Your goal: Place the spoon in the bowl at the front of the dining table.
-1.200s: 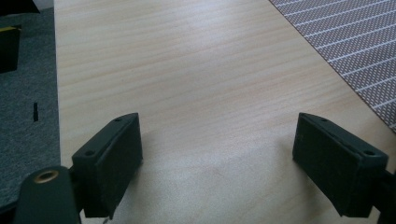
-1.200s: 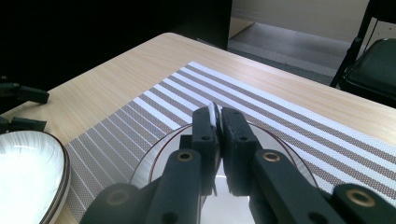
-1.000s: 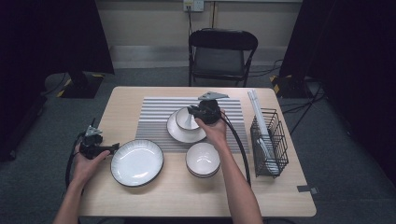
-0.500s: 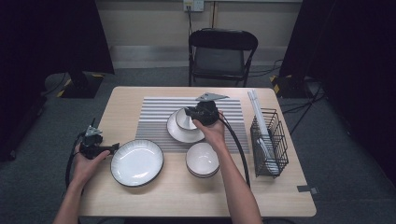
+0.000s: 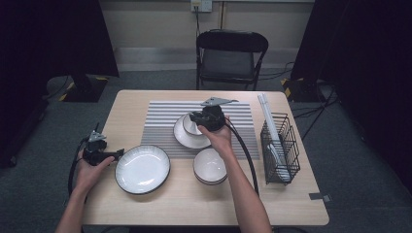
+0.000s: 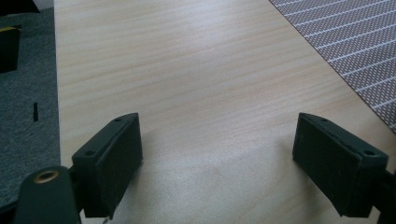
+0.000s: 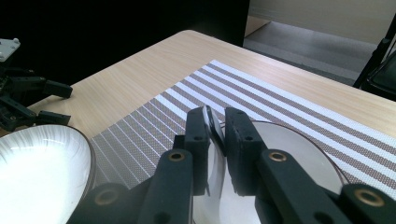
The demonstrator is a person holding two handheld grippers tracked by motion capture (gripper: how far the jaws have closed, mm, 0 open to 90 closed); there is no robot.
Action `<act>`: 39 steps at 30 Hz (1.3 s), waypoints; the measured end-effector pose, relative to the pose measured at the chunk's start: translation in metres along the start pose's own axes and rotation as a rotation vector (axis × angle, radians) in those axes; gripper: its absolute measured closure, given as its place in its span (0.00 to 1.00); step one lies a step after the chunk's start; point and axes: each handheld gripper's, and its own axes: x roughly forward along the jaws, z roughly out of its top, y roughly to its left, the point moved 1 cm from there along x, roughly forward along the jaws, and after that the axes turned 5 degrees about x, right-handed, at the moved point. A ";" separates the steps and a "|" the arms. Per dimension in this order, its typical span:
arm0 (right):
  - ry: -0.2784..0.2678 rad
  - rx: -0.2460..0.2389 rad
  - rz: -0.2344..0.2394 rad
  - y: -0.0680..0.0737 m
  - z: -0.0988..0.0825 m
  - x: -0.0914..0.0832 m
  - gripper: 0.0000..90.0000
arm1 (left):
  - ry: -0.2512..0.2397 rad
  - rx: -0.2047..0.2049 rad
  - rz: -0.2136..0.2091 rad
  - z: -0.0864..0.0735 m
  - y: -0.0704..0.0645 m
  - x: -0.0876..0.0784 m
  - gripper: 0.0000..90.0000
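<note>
Nearest us, our left gripper (image 5: 118, 153) rests at the table (image 5: 126, 104) edge with its jaws spread wide over bare wood, just beside the large black-rimmed plate (image 5: 142, 169); nothing lies between them. A little farther in stands a white bowl (image 5: 210, 166), untouched. Beyond it, on the striped mat (image 5: 160, 121), our right gripper (image 7: 215, 126) has its pads pinched on the rim of the small bowl (image 5: 190, 125), which sits on a saucer-like plate (image 5: 187, 138); the jaws have just been easing slightly apart, yet the rim remains between them. We judge this bowl to be glazed ceramic: stiff, fairly heavy for its size, slick and breakable, so a firm bite deep over the rim suits it best. Farther right stands the wire rack (image 5: 279, 145).
</note>
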 end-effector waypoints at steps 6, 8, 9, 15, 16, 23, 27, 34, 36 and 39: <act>0.002 -0.004 0.000 0.003 0.000 0.001 0.89 | 0.000 0.000 0.001 0.000 0.000 0.000 0.17; 0.001 0.005 0.007 0.004 0.000 0.002 0.88 | -0.001 -0.001 0.000 0.000 0.000 0.000 0.17; 0.001 0.008 0.005 0.005 0.000 0.003 0.88 | -0.001 -0.001 0.000 0.000 0.000 0.000 0.17; 0.004 0.014 0.013 0.007 -0.001 0.005 0.87 | 0.000 0.000 0.000 0.000 0.000 0.000 0.17; 0.004 0.013 0.015 0.007 -0.001 0.006 0.87 | 0.000 -0.001 0.000 0.000 0.000 0.000 0.17; 0.011 0.005 0.012 0.009 0.000 0.007 0.86 | 0.000 0.000 0.000 0.000 0.000 0.000 0.17; 0.013 0.005 0.014 0.011 0.000 0.008 0.86 | 0.000 0.000 0.001 0.000 0.000 0.000 0.17; 0.017 0.017 0.021 0.013 0.000 0.010 0.85 | -0.001 -0.001 0.000 0.000 0.000 0.000 0.17; 0.017 0.027 0.025 0.012 0.001 0.011 0.85 | 0.000 0.000 0.000 0.000 0.000 0.000 0.17; 0.016 0.028 0.025 0.012 0.001 0.011 0.84 | 0.000 -0.001 0.000 0.000 0.000 0.000 0.17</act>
